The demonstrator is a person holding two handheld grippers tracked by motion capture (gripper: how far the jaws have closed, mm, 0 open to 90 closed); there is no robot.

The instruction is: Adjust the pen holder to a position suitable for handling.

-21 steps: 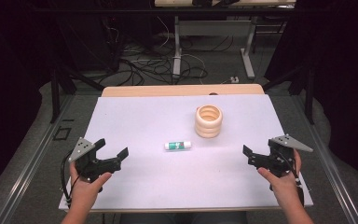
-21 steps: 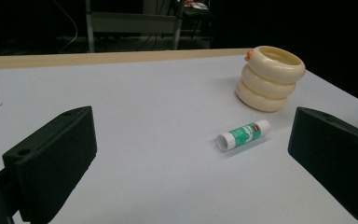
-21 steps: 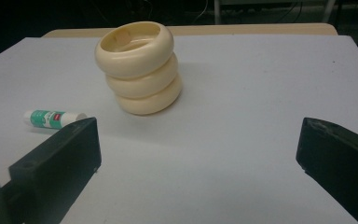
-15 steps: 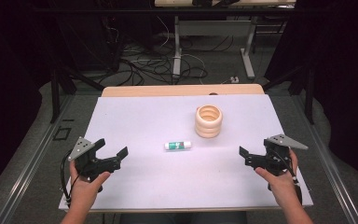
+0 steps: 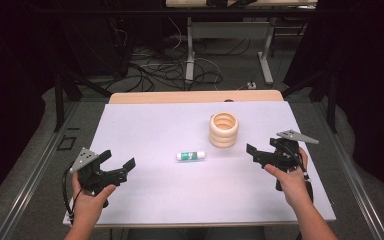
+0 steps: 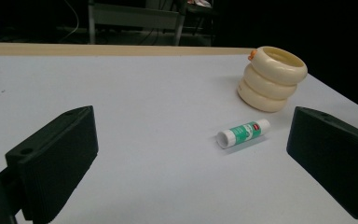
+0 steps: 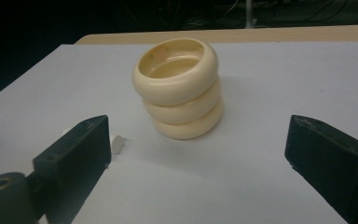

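Observation:
A cream holder [image 5: 224, 130] made of three stacked rings stands upright right of the white tabletop's [image 5: 150, 130] middle. A green-and-white glue stick [image 5: 190, 156] lies on its side just left of and nearer than it. My left gripper [image 5: 117, 160] hovers at the near left, open, pointing toward the glue stick [image 6: 242, 133] and holder [image 6: 272, 77]; nothing is between its jaws [image 6: 191, 161]. My right gripper [image 5: 256, 154] is open at the near right, aimed at the holder [image 7: 179, 88], with a gap between them. The glue stick's end [image 7: 117, 143] peeks out behind its left jaw.
A wooden strip [image 5: 195, 96] runs along the table's far edge. Beyond it are dark floor, cables [image 5: 150, 70] and metal desk legs [image 5: 190, 50]. Metal rails [image 5: 35, 170] flank the table on both sides.
The right hand has carried its gripper leftward and slightly farther up the table, closer to the ringed holder. The left gripper has hardly moved. Holder and glue stick lie as before.

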